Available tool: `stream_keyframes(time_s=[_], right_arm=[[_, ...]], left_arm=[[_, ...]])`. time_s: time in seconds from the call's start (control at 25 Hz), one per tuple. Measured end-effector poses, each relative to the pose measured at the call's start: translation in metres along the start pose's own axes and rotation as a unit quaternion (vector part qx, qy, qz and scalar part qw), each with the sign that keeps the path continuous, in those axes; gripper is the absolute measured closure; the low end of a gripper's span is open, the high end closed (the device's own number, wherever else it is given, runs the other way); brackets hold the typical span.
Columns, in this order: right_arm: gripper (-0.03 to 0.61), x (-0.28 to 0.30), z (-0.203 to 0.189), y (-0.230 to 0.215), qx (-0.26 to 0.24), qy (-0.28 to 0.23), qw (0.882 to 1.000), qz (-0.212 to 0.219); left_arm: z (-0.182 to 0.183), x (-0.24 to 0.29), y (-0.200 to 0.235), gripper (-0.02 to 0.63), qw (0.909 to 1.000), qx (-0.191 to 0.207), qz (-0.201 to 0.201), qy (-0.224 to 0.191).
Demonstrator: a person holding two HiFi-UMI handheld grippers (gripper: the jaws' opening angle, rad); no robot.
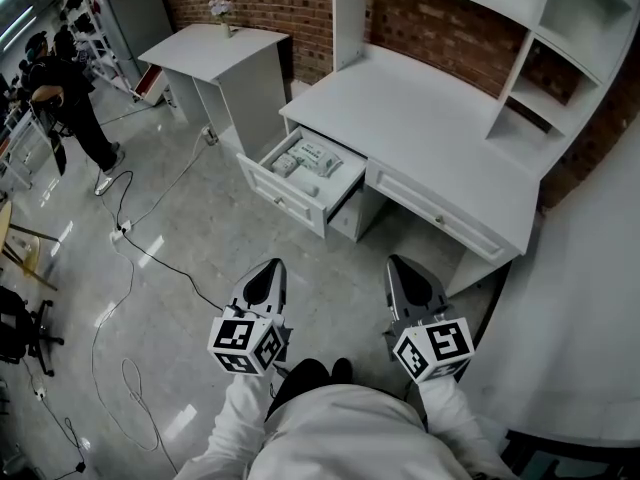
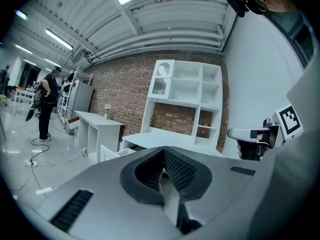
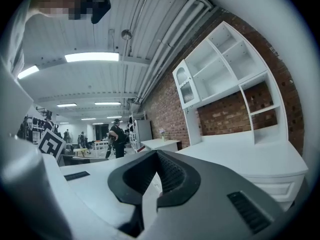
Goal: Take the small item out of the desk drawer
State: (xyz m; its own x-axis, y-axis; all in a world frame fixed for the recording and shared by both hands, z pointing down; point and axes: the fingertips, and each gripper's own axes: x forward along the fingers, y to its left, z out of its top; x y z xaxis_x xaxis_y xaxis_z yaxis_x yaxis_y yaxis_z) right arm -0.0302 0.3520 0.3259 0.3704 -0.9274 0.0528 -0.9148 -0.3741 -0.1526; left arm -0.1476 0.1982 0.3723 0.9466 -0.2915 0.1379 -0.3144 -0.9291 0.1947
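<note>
Left gripper, right gripper: both jaws pressed together, empty. Drawer open, desk left side; items inside, far from grippers.

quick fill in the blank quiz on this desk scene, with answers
The drawer holding the packets stands ____. The wide drawer beside it is ____. The left gripper and right gripper both have jaws ____, holding nothing. The wall behind the desk is ____.
Missing: open; closed; shut; brick.

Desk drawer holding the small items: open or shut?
Open: the drawer juts out from the desk, with small items visible inside from above.
</note>
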Motion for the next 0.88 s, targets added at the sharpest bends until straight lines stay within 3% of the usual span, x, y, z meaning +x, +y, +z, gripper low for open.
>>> stream_keyframes(time_s=[0.32, 0.56, 0.88], right_arm=[[0.551, 0.001, 0.007, -0.008, -0.004, -0.006, 1.0, 0.024], [0.551, 0.011, 0.003, -0.016, 0.016, 0.001, 1.0, 0.022], [0.551, 0.045, 0.003, -0.028, 0.007, 0.002, 1.0, 0.023]], left_arm=[[0.01, 0.014, -0.004, 0.595, 0.9998, 0.006, 0.018, -0.007], [0.011, 0.029, -0.005, 0.595, 0.9998, 0.016, 0.012, -0.001], [0.011, 0.06, 0.015, 0.595, 0.9998, 0.017, 0.01, 0.003]])
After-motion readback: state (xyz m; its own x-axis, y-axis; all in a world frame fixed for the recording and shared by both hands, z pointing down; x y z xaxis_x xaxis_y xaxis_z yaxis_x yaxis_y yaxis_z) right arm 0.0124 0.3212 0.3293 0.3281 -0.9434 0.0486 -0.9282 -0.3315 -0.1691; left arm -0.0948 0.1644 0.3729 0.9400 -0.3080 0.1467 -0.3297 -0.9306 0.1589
